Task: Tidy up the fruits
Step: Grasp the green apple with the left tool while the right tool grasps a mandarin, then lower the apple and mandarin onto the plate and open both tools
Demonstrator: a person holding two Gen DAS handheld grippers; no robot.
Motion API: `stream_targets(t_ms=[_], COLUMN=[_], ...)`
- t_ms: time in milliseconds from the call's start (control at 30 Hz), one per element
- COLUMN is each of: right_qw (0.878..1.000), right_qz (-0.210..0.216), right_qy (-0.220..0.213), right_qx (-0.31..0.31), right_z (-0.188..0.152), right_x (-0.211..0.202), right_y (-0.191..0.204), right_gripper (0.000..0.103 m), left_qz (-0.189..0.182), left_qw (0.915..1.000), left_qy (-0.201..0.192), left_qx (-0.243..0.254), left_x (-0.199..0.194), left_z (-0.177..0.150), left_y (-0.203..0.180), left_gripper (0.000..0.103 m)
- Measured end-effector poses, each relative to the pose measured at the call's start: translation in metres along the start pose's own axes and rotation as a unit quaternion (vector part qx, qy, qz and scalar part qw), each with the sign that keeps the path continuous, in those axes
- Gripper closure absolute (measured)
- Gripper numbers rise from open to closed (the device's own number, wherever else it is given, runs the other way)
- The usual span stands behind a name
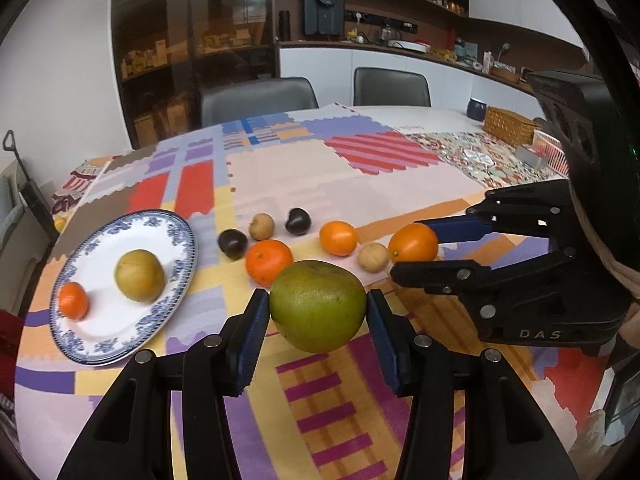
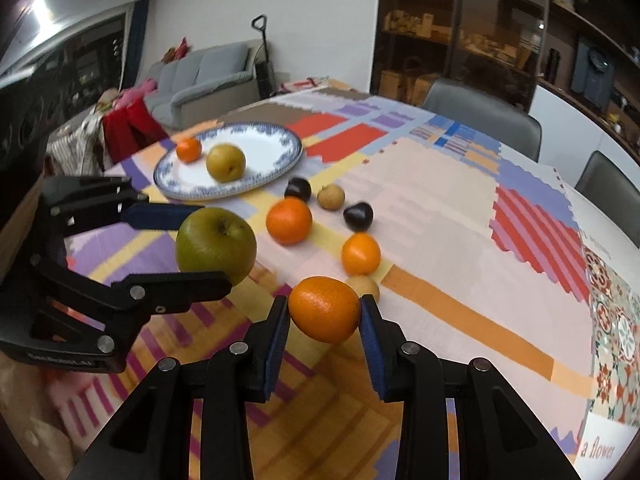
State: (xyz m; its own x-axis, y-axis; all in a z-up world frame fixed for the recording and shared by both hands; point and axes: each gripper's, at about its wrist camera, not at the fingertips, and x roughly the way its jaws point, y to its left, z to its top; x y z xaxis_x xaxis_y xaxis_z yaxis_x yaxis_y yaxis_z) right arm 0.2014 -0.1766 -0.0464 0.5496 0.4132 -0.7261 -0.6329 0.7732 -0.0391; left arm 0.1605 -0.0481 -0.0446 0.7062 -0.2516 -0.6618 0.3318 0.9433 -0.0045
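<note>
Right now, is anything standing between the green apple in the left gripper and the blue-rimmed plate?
Nothing visible does. The left gripper holds the green apple above the tablecloth, and only bare cloth lies between it and the plate. The loose fruits sit farther back, off that line.

An orange (image 2: 325, 309) is clamped between the blue pads (image 2: 276, 350) of the right gripper (image 2: 324, 322), raised off the patchwork tablecloth (image 2: 432, 216). At left, a green apple (image 2: 216, 245) is held by the left gripper (image 2: 192, 246). On the blue-rimmed plate (image 2: 280, 160) – a small orange (image 2: 189, 149) and a yellow pear (image 2: 225, 162), just beside each other. Loose on the cloth: two oranges (image 2: 289, 221), two dark plums (image 2: 358, 216), a tan fruit (image 2: 331, 197).
</note>
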Motion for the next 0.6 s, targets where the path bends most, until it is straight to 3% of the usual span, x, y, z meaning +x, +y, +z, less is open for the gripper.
stream_targets(t_ms=[600], right_qw=[0.996], right_qz=[-0.001], right_qy=[-0.063], right_qx=[0.063], right_z=[0.060], right_x=[-0.018], right_y=[0.046], right_gripper=[0.067], left_qz=[0.064], left_qw=[0.9950], left_qy=[-0.041], left_qx=[-0.066], left_x=[-0.057], left_z=[0.009], left_y=[0.077], left_gripper=[0.054])
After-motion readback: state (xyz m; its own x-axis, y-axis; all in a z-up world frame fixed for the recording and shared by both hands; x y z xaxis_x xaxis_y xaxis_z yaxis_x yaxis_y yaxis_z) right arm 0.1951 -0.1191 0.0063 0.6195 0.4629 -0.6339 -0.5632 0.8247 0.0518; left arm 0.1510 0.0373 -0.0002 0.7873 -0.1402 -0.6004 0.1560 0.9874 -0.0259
